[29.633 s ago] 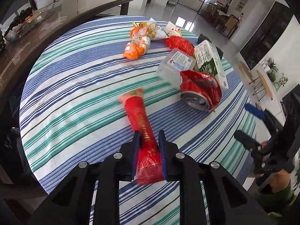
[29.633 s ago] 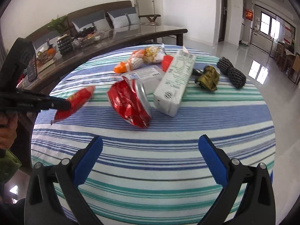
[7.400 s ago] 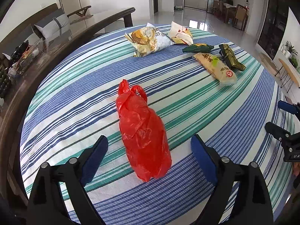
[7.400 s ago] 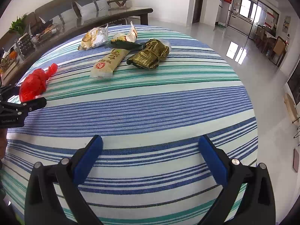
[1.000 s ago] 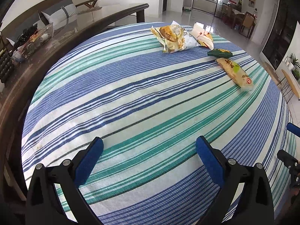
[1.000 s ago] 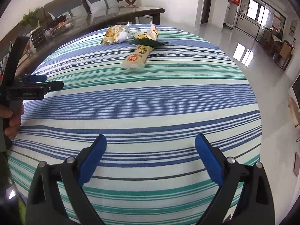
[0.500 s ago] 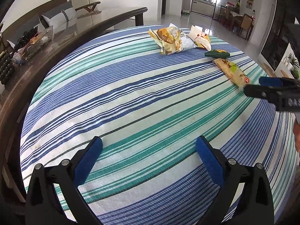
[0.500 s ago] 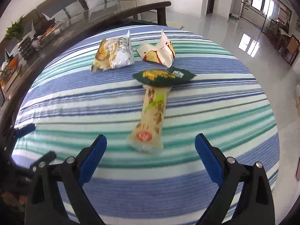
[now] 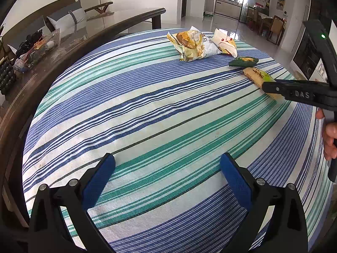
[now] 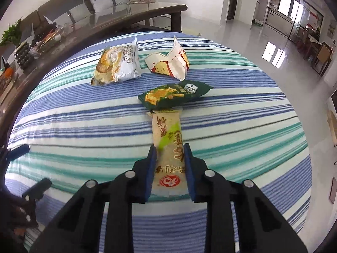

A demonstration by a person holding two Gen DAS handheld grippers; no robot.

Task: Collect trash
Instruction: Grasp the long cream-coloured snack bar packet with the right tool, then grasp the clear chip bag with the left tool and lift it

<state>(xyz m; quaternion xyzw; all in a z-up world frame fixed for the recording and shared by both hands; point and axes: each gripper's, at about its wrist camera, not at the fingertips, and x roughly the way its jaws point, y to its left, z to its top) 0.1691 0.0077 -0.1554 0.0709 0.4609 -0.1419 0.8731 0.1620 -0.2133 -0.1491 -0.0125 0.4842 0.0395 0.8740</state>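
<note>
A long beige snack wrapper (image 10: 166,130) lies lengthwise on the striped tablecloth (image 10: 84,126). My right gripper (image 10: 170,147) is closing its jaws on the wrapper's near half, and both blue pads press its edges. In the left wrist view this wrapper (image 9: 256,76) lies at the right, with the right gripper (image 9: 265,88) across it. Beyond it lie a green packet (image 10: 174,93), a torn white and red packet (image 10: 170,65) and a silver and yellow bag (image 10: 118,67). My left gripper (image 9: 167,160) hovers open over bare cloth (image 9: 126,105), holding nothing.
A dark curved wooden table (image 9: 63,48) with a glass top runs along the far left of the round table. It carries a clear tray of small items (image 9: 35,50). A person's hand (image 9: 329,132) holds the right gripper's handle. Shiny floor lies beyond the table's far edge.
The right gripper came forward over the beige wrapper, then closed its wide jaws onto it. The left gripper stayed where it was, still open.
</note>
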